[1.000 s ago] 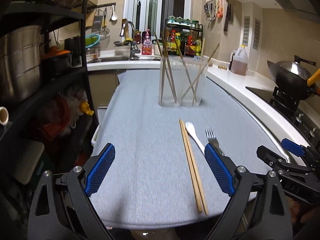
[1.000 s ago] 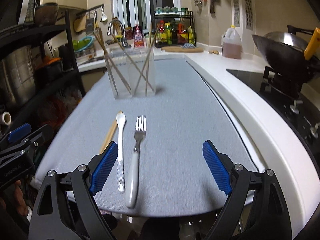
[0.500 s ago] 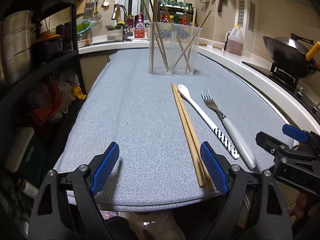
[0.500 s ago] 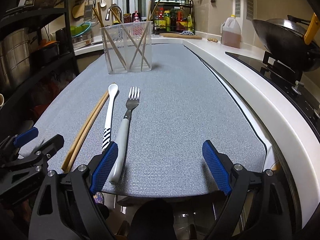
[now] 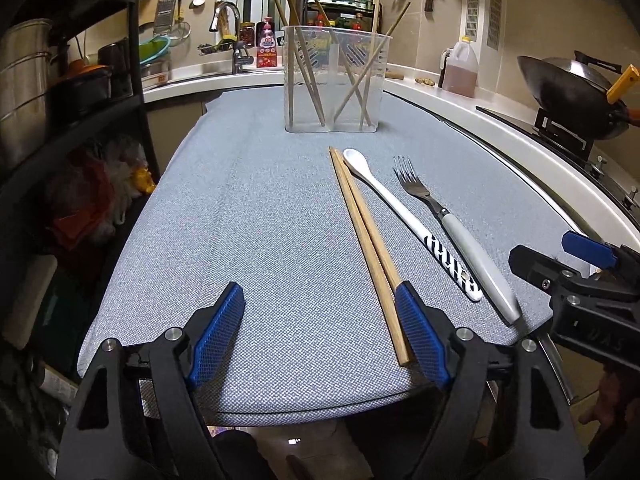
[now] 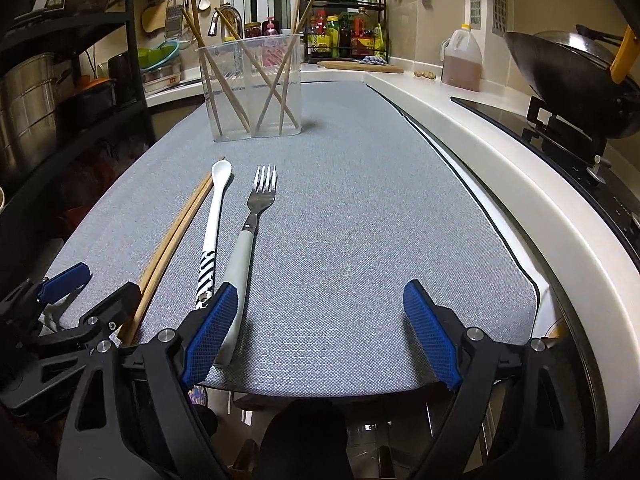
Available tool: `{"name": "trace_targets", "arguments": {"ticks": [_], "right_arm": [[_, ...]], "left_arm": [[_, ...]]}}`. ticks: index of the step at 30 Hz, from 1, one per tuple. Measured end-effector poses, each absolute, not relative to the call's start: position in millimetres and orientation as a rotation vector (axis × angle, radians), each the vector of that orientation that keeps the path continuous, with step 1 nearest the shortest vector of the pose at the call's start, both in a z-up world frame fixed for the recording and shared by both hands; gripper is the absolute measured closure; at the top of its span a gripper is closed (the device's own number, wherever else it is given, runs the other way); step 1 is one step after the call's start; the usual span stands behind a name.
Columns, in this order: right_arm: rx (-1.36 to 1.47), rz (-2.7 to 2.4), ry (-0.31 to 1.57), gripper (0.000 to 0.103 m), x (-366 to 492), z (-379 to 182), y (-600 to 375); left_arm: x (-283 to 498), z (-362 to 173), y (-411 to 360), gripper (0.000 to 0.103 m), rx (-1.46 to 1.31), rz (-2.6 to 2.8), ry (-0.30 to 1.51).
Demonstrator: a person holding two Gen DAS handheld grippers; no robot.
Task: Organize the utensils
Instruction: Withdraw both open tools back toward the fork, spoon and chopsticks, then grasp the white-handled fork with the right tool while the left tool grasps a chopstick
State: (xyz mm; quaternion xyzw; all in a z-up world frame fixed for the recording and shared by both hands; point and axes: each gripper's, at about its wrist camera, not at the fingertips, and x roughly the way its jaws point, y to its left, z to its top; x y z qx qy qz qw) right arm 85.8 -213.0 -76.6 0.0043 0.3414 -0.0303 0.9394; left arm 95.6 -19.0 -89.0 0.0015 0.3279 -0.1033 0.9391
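A pair of wooden chopsticks, a white spoon with a striped handle and a fork with a white handle lie side by side on the grey mat. A clear two-compartment holder with several chopsticks stands at the far end. My left gripper is open at the mat's near edge, its right finger beside the chopsticks' near end. My right gripper is open, its left finger beside the fork handle. The spoon, chopsticks and holder show there too.
A black shelf rack with pots stands left of the mat. A white counter runs along the right, with a hob and wok. An oil jug, spice rack and sink tap are at the back.
Both grippers have drawn back toward the mat's near edge and lowered, so the utensils now lie ahead of the fingers. The utensils have not moved.
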Motion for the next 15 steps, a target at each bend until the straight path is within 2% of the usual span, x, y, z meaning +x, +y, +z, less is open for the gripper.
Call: {"name": "trace_targets", "arguments": {"ticks": [15], "right_arm": [[-0.017,-0.007,0.711,0.020,88.9,-90.0,-195.7]], "left_arm": [[95.2,-89.2,-14.5,0.030,0.007,-0.183,0.642]]}}
